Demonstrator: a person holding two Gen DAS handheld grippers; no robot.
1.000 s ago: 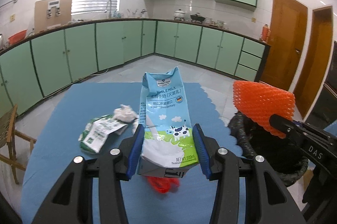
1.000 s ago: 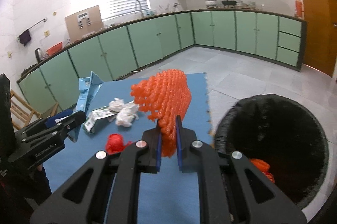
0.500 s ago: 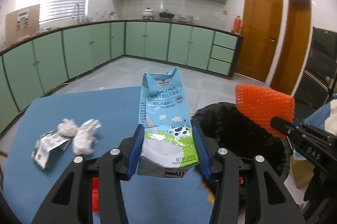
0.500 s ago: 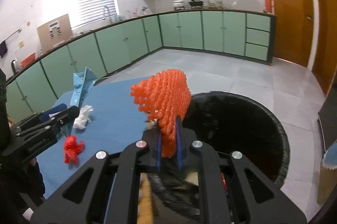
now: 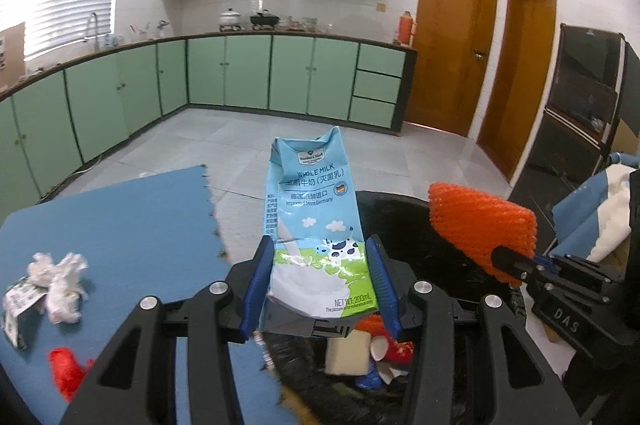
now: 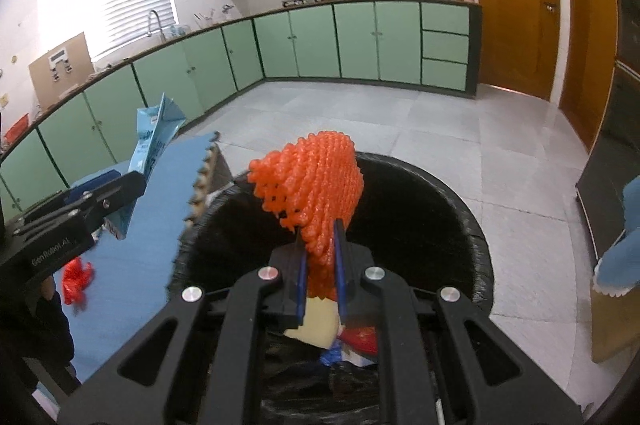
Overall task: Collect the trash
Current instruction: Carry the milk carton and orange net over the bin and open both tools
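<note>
My left gripper [image 5: 320, 285] is shut on a light-blue whole-milk carton [image 5: 314, 225], held upright over the near rim of the black-lined trash bin [image 5: 400, 209]. My right gripper [image 6: 320, 265] is shut on an orange foam fruit net [image 6: 316, 185] and holds it above the bin's opening [image 6: 420, 209]. The net also shows at the right of the left wrist view [image 5: 480, 225], and the carton at the left of the right wrist view [image 6: 154, 141]. Trash lies in the bin's bottom [image 6: 352, 341].
The blue table mat [image 5: 120, 225] still carries crumpled white tissues [image 5: 60, 281], a flattened green-and-white carton [image 5: 16, 301] and a red scrap [image 5: 66, 371]. Green cabinets line the far walls; wooden doors stand at the right.
Both grippers have swung right, from over the mat to over the bin, carrying the carton and the net. The bin's inside has come into view.
</note>
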